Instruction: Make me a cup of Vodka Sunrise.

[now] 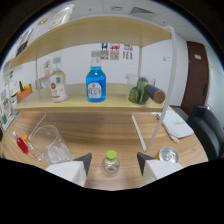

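Green-capped small bottle [110, 163] is framed between the jaws of the gripper [114, 163], held apart and untouching, probably for grasping it from the desk [95, 134].

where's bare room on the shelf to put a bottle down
Free patch between the clear bottle and blue bottle, and between the blue bottle and green bottle lying down. The left shelf end is cluttered.

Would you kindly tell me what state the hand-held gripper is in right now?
Hand-held gripper: open, holding nothing; the small green-capped bottle stands between its fingers with gaps on both sides.
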{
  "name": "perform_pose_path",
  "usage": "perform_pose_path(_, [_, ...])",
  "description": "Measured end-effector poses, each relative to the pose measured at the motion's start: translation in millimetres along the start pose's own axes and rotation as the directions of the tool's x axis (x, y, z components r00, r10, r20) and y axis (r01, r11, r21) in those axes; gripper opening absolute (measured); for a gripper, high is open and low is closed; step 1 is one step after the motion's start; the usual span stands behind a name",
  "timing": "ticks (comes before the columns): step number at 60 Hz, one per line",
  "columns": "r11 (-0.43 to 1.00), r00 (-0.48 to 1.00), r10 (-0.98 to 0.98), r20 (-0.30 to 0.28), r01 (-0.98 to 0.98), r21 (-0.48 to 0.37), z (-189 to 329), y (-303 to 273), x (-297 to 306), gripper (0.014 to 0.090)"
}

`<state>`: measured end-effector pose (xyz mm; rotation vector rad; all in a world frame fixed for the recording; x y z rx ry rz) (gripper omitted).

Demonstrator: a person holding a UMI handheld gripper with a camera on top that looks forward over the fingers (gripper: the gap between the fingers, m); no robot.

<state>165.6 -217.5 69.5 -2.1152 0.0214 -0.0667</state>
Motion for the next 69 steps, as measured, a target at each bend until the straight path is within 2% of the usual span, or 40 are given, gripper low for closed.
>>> perform_pose_path(9, [0.999,0.999,0.013,-0.029,-0.012,0.033,-49.6,-29.7,-5.5,0.0857])
perform_pose_path(17, [1.0,0.998,0.028,-0.049,-0.027,0.013,-94.2,-36.5,-22.9,0.0858])
perform_pose_path(29, [1.0,1.0,0.017,-0.021,-0.017,-0.024,-138.7,-23.0,-69.6,0.0864])
perform_pose_path(39, [0.998,0.999,0.036,0.001,-0.036,-0.057,-155.6,-8.0,-101.3,0.086])
perform_pose_path(69, [0.998,0.999,0.019,-0.036,-0.021,-0.061,-168.9,-7.0,-120.1,0.0862])
